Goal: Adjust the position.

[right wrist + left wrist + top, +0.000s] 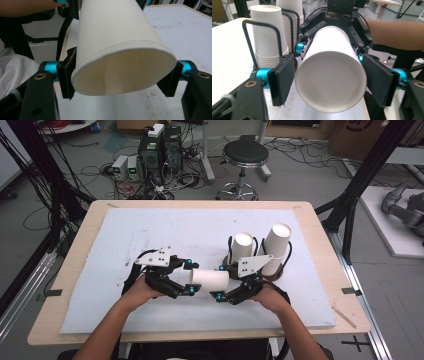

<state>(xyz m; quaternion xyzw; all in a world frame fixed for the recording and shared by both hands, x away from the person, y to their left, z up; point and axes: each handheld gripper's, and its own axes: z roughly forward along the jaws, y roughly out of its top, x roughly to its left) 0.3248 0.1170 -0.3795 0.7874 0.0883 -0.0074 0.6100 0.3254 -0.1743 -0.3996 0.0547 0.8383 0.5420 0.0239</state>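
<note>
Left gripper (pixel 192 277) jaws apart — right gripper (pixel 218 282) jaws clamped.

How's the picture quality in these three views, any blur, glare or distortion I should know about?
High view: soft and low in detail, evenly lit, no glare on the white foam board. Left gripper view: white paper cup fairly sharp, background bright and washed. Right gripper view: the cup's near rim looms large, slightly soft, warmer in tint.

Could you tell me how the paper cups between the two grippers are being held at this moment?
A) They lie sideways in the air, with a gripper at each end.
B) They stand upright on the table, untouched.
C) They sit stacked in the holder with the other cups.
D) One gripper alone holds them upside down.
A: the paper cups lie sideways above the table, the left gripper at one end and the right gripper clamped on the other.
</note>
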